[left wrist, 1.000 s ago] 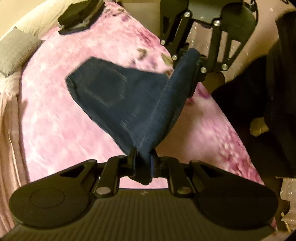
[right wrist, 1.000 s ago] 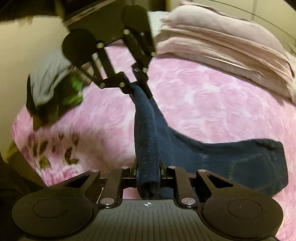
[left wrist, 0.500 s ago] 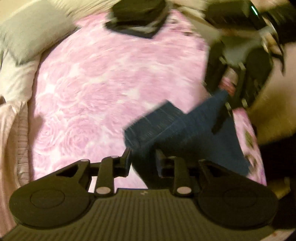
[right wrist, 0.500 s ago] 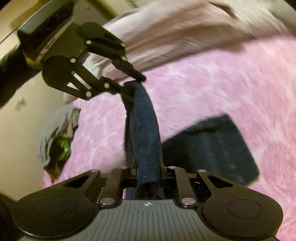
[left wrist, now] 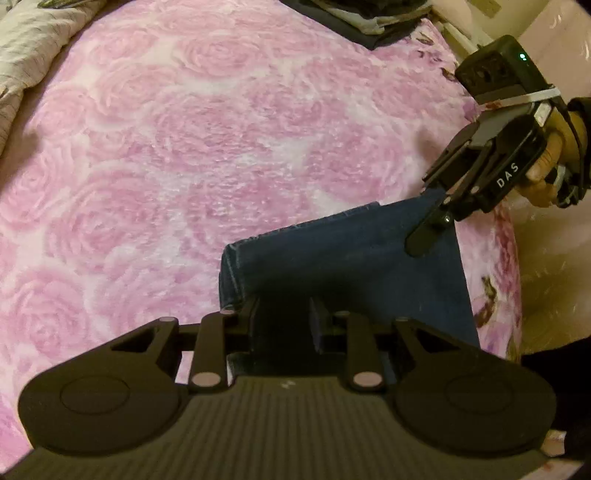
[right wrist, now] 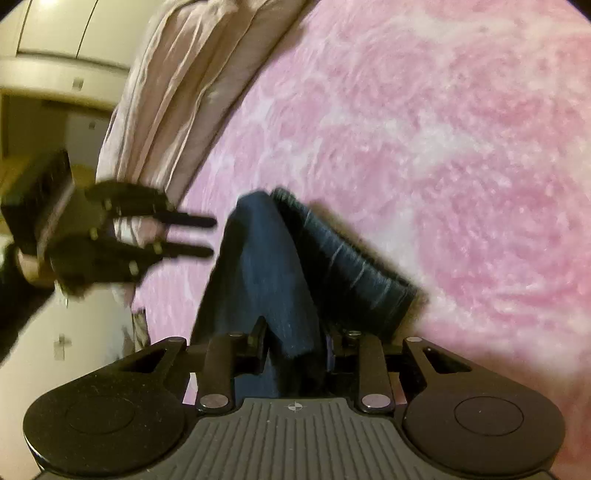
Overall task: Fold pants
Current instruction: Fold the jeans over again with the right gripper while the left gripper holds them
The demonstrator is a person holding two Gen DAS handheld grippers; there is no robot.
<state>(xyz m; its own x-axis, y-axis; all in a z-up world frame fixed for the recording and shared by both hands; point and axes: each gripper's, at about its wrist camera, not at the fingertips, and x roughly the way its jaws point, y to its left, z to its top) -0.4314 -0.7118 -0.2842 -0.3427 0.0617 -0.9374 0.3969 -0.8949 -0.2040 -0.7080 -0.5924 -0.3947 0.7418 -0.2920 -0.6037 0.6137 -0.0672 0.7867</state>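
Note:
The dark blue denim pants (left wrist: 351, 258) lie folded into a short block on the pink rose blanket (left wrist: 184, 147), near the bed's right edge. My left gripper (left wrist: 284, 325) is open just above the near end of the pants, holding nothing. In the right wrist view it (right wrist: 212, 237) hovers just left of the pants (right wrist: 258, 266) with both fingers apart. My right gripper (right wrist: 295, 339) is shut on a raised fold of denim. In the left wrist view the right gripper (left wrist: 421, 214) sits at the far right corner of the pants, held by a hand (left wrist: 554, 158).
A stack of dark folded clothes (left wrist: 369, 18) sits at the far end of the bed. Crumpled pale bedding (right wrist: 177, 74) runs along one side, and more of it (left wrist: 29, 44) shows at the top left. The bed edge (left wrist: 513, 258) drops off right beside the pants.
The hanging pants have been brought down and folded over onto the blanket. My left gripper has let go of the fabric and opened. The right gripper still holds its fold, now low on the bed.

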